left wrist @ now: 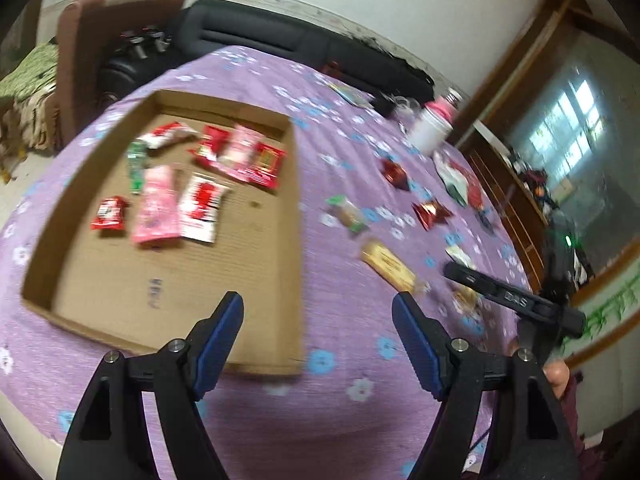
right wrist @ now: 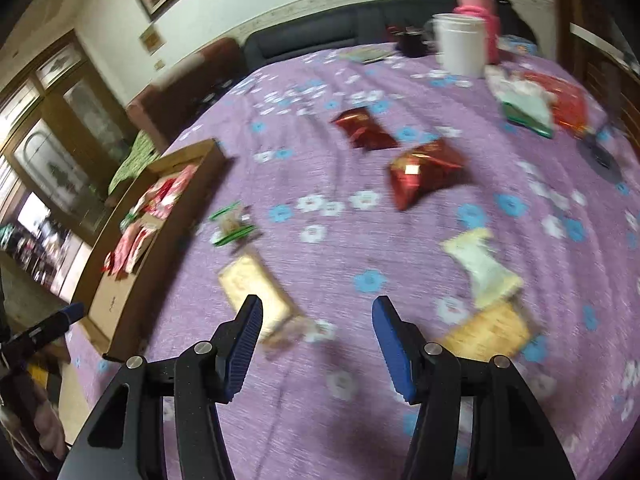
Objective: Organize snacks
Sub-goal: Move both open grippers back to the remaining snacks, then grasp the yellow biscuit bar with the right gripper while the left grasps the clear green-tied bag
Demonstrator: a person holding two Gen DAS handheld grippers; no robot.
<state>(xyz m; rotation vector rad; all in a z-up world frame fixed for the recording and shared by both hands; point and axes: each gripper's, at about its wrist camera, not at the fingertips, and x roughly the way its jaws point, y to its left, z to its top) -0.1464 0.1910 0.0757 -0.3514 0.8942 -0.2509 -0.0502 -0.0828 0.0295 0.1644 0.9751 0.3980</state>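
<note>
A shallow cardboard tray [left wrist: 298, 240] lies on the purple flowered cloth and holds several red, pink and green snack packets [left wrist: 156, 204]. My left gripper [left wrist: 318, 310] is open and empty above the tray's near right corner. Loose snacks lie to the right: a yellow bar [left wrist: 390, 266], a green-ended packet [left wrist: 348, 214], two dark red packets [left wrist: 432, 212]. My right gripper [right wrist: 318, 314] is open and empty over the cloth, just right of the yellow bar [right wrist: 256, 292]. Red packets [right wrist: 424, 172], a pale packet [right wrist: 480, 268] and a tan cracker packet [right wrist: 492, 330] lie around it. The tray [right wrist: 120, 292] is at its left.
A white tub [right wrist: 460, 44] and a pink bottle [right wrist: 486, 20] stand at the table's far side, next to a pile of red and green bags [right wrist: 540, 104]. A dark sofa [left wrist: 280, 40] and brown armchair [left wrist: 80, 60] stand behind the table. The right gripper shows in the left wrist view [left wrist: 516, 300].
</note>
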